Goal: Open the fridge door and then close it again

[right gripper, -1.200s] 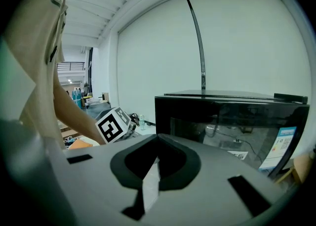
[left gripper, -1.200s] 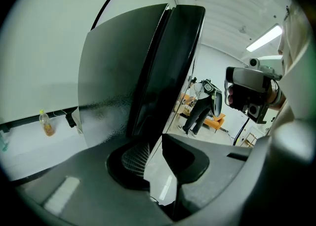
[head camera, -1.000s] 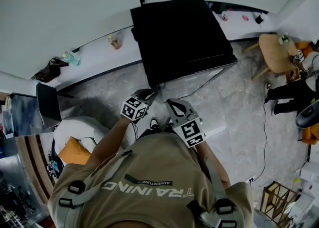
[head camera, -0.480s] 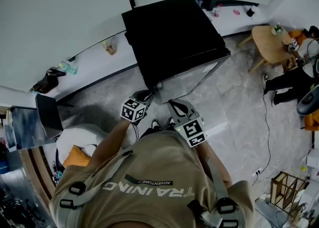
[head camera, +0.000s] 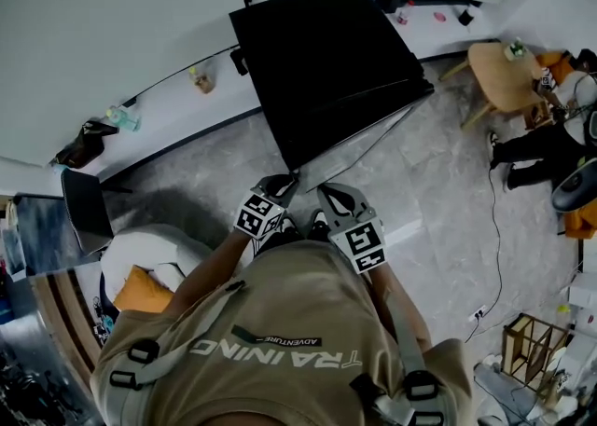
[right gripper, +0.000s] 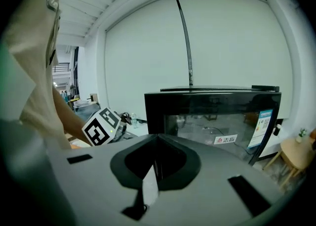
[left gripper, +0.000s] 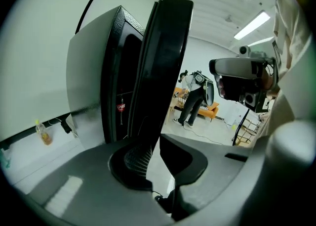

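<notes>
Round wooden table [head camera: 504, 75], orange cushion [head camera: 140, 288], wooden crate [head camera: 528, 355] — bottle [head camera: 119, 116] on the white ledge [head camera: 177, 109]

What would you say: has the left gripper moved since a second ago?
Yes, slightly: the left gripper has drawn back from the fridge body toward the person.

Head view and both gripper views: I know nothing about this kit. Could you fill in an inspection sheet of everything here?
Surface: grey marbled floor; no table in use.
Job's things: black fridge; its glass door is ajar.
Clutter: small bottle on the white ledge; orange cushion; wooden stool.
Grippers: left gripper, jaws apart, the door's edge against one pad; right gripper, jaws together, holding nothing.
Cables: black cable trailing over the floor at the right.
Surroundings: white wall; another person at the far right.
</notes>
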`<state>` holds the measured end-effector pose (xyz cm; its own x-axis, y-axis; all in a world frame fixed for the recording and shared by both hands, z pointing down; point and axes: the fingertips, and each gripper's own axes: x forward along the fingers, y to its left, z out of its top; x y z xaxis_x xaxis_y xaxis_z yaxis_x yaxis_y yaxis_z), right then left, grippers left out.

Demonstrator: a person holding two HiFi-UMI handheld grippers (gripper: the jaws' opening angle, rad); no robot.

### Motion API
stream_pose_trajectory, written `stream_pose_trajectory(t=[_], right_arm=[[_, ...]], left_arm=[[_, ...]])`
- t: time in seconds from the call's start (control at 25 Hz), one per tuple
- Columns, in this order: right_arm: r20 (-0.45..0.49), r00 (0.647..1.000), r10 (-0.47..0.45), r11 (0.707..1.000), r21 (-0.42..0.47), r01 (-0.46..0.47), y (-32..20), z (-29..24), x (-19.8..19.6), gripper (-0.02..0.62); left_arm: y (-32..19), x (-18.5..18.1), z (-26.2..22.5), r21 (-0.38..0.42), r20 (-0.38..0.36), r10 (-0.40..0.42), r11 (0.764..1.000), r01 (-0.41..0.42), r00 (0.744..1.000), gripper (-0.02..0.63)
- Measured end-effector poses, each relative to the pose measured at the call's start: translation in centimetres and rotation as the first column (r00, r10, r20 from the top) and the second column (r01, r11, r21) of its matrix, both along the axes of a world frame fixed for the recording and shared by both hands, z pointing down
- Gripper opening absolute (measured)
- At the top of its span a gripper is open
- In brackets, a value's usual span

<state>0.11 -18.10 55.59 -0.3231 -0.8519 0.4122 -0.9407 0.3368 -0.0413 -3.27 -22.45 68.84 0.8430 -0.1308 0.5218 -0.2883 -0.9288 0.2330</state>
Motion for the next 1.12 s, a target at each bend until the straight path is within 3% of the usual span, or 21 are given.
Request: stream_pose_trajectory(t=[0.68, 1.12], right_arm=[[-0.013, 0.995, 0.096, 0.995, -0.012, -0.096, 4.1, 0.7, 1.4, -0.003], [0.013, 0.999, -0.032, 0.999, 0.003, 0.032, 7.6, 1.2, 3.6, -0.005]], left_arm=[[4.1, 0.6, -0.2, -0.028, -0.01, 0.034, 0.999, -0.034, 0.999, 0.04], [8.1, 1.3, 0.0, -0.038, 0.038, -0.046, 0.998, 0.047, 0.998, 0.038]])
